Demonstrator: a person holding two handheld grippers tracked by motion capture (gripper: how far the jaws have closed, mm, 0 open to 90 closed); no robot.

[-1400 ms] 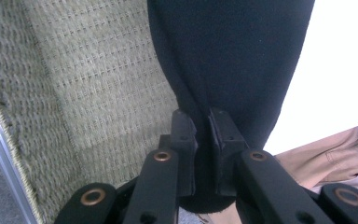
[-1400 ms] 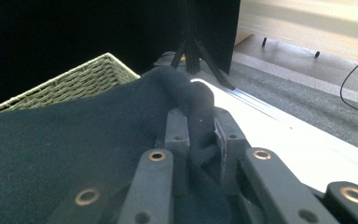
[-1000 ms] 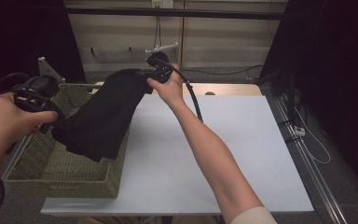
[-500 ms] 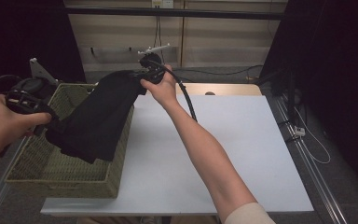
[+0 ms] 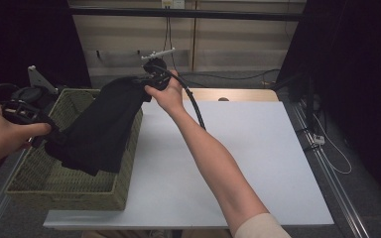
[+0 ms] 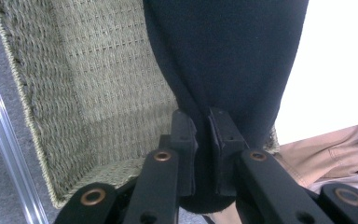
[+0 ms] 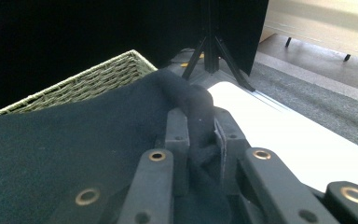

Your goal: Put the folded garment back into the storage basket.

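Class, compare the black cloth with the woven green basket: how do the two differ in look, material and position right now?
The black cloth is soft, plain and dark; the woven green basket is stiff, pale and open-weave. The cloth hangs stretched in the air, pinched at opposite ends by the left gripper and the right gripper; the basket rests at the left edge of the white table, held by neither gripper. Shared: both sit at the table's left side, cloth above basket.

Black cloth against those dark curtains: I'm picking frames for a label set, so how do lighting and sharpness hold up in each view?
High view: the white table is evenly lit, the black cloth reads as a near-flat silhouette, and the edges fall to black. Left gripper view: the basket weave is crisp, the table nearly blown out. Right gripper view: the upper left is pure black, cloth folds faint.
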